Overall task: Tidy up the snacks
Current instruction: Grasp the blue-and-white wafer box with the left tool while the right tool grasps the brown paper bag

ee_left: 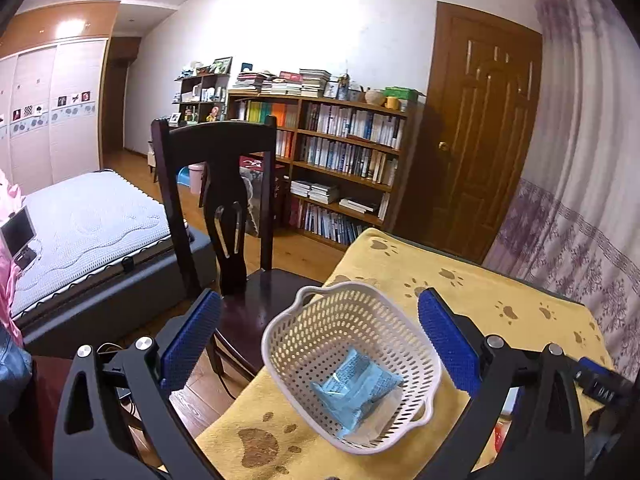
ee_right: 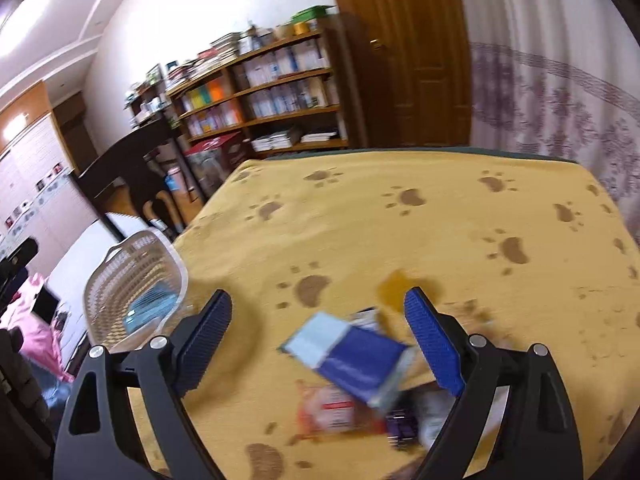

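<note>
A white perforated basket [ee_left: 320, 316] stands at the table's left edge, holding a light blue snack packet [ee_left: 356, 388]. My left gripper [ee_left: 318, 328] hovers open above the basket, one blue pad on each side of it. In the right wrist view the same basket [ee_right: 120, 276] sits at the left. My right gripper [ee_right: 320, 332] is open over a pile of snacks: a blue and pale blue packet [ee_right: 352, 356], an orange-red packet [ee_right: 328, 408] and a purple one [ee_right: 402, 426]. Nothing is between its fingers. The view is motion-blurred.
A yellow paw-print cloth [ee_right: 400, 232] covers the table. A dark wooden chair [ee_left: 224, 208] stands against the table's left side next to the basket. Beyond are a bed [ee_left: 88, 224], bookshelves [ee_left: 332, 152], a brown door [ee_left: 480, 128] and a curtain [ee_left: 580, 200].
</note>
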A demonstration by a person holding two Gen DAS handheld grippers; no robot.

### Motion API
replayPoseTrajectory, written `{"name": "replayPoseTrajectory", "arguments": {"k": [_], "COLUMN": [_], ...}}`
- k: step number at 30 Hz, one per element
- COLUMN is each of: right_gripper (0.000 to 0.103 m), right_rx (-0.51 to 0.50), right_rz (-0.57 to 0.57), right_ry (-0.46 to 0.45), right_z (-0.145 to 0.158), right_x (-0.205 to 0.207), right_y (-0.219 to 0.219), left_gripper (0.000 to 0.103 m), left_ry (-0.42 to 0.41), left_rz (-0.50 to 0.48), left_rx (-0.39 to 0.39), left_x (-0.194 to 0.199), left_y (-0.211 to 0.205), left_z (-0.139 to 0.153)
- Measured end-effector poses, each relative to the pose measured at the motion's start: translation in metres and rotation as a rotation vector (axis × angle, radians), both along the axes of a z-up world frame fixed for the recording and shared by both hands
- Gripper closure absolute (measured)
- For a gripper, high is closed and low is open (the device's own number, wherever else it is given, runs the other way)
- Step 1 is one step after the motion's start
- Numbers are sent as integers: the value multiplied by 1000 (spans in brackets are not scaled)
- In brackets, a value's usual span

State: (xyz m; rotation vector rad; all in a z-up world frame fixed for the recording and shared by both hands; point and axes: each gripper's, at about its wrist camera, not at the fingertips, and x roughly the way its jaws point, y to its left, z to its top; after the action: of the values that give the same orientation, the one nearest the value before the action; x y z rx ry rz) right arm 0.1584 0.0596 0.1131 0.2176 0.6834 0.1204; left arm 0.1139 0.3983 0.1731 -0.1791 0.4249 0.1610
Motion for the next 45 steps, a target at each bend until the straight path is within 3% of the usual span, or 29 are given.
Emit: {"name": "replayPoseTrajectory", "arguments": {"k": [7,15,24,28,36,45], "right_gripper": [15,15,15,14,15,29], "right_rx": [-21,-108,-198,-182,-201,-196], "right_rz": [-119,-190,-183,-166,-141,-120], "right_ry": [14,68,183,233,258,260], "right_z": [-1,-22,-51,-63,-63,-71], "right_x": [3,12,30,35,30,9], "right_y": [-44,-61,-64,-68,-67,-81], "left_gripper": [3,3,3,3,3,3], "left_ry": [15,25,52,67,102,165], "left_rz": [-43,-85,-151,-172,-215,-263], "left_rx": [20,43,95,112,133,152], "left_x": [2,1,5,9,13,23], "left_y": [-16,-30,-56,-67,-85,-106], "left_z": [-4,-7,-16,-20,-32,-53]}}
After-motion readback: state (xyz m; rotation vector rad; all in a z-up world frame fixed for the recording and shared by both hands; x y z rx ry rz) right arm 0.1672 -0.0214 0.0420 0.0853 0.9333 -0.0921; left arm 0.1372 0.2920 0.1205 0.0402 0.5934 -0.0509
